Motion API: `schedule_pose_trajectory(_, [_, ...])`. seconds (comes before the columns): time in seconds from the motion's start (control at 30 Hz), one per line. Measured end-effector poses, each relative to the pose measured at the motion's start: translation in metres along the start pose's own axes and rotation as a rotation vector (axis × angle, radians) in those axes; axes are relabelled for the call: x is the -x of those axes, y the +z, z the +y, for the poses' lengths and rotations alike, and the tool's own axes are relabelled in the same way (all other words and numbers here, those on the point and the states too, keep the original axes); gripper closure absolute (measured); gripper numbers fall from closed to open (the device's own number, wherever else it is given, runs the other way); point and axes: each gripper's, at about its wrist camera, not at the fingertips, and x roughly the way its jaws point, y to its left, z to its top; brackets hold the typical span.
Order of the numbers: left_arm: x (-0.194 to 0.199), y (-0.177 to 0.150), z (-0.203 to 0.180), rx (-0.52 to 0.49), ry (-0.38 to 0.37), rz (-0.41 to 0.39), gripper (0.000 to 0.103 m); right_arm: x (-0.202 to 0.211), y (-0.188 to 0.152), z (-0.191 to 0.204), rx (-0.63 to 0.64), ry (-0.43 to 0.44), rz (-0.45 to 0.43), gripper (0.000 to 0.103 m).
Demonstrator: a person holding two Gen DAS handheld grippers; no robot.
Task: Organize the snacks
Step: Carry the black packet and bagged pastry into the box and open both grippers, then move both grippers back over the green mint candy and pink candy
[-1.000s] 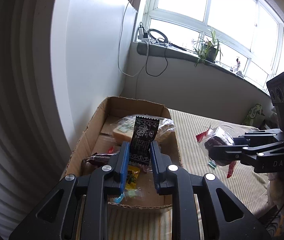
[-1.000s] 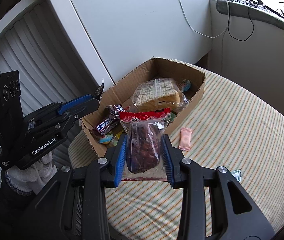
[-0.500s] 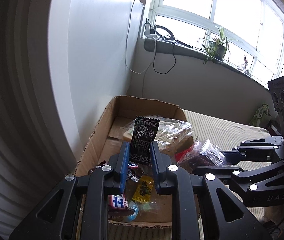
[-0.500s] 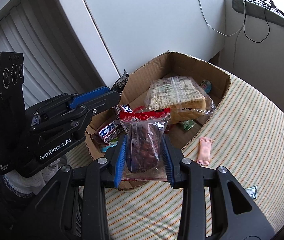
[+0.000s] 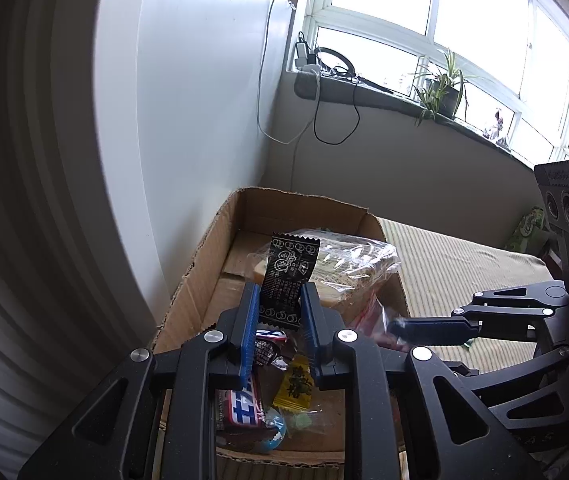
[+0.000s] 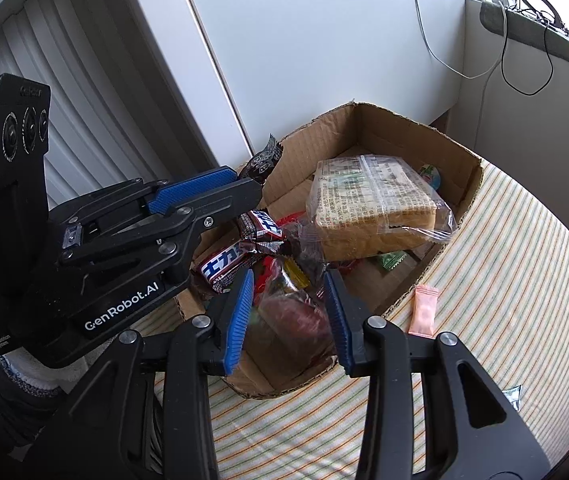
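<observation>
An open brown cardboard box (image 6: pixel 368 128) stands on the striped tablecloth (image 6: pixel 524 248), close against the white wall panel (image 6: pixel 304 40) behind it. Inside the box, a clear-wrapped block of sliced bread (image 6: pixel 372 208) lies toward the far end. Nearer the front lie a dark chocolate bar with white lettering (image 6: pixel 224 264), a small yellow sachet (image 5: pixel 294 386) and a clear bag of dark red dried fruit (image 6: pixel 292 312), the bag blurred. A small black printed sachet (image 5: pixel 286 276) stands upright above the box's near half. Outside the box, on the cloth to its right, lies a small pink sachet (image 6: pixel 423 310)
</observation>
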Motion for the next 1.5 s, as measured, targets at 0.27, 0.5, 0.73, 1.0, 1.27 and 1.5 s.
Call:
schedule_pose_trajectory(0.27, [0.005, 0.001, 0.004, 0.008, 0.024, -0.013, 0.064, 0.013, -0.003, -0.002, -0.004, -0.019, -0.042, 0.027])
schedule_pose_trajectory(0.5, [0.009, 0.003, 0.001, 0.004, 0.031, -0.023, 0.063, 0.024, -0.009, -0.001, 0.014, -0.049, -0.041, 0.026])
schedule_pose_trajectory(0.73, [0.024, 0.005, -0.002, 0.008, 0.040, -0.039, 0.052, 0.058, -0.026, -0.020, -0.005, -0.108, -0.068, 0.026])
schedule_pose_trajectory(1.0, [0.046, 0.002, -0.018, 0.011, 0.021, -0.062, 0.051, 0.116, -0.063, -0.087, -0.136, -0.201, -0.124, 0.023])
schedule_pose_trajectory(1.27, [0.049, -0.008, -0.062, -0.015, -0.045, -0.050, 0.051, 0.119, -0.106, -0.126, -0.140, -0.267, -0.066, 0.023])
schedule_pose_trajectory(1.5, [0.031, -0.027, -0.107, -0.043, -0.101, 0.015, 0.051, 0.104, -0.123, -0.140, -0.119, -0.204, -0.013, 0.024])
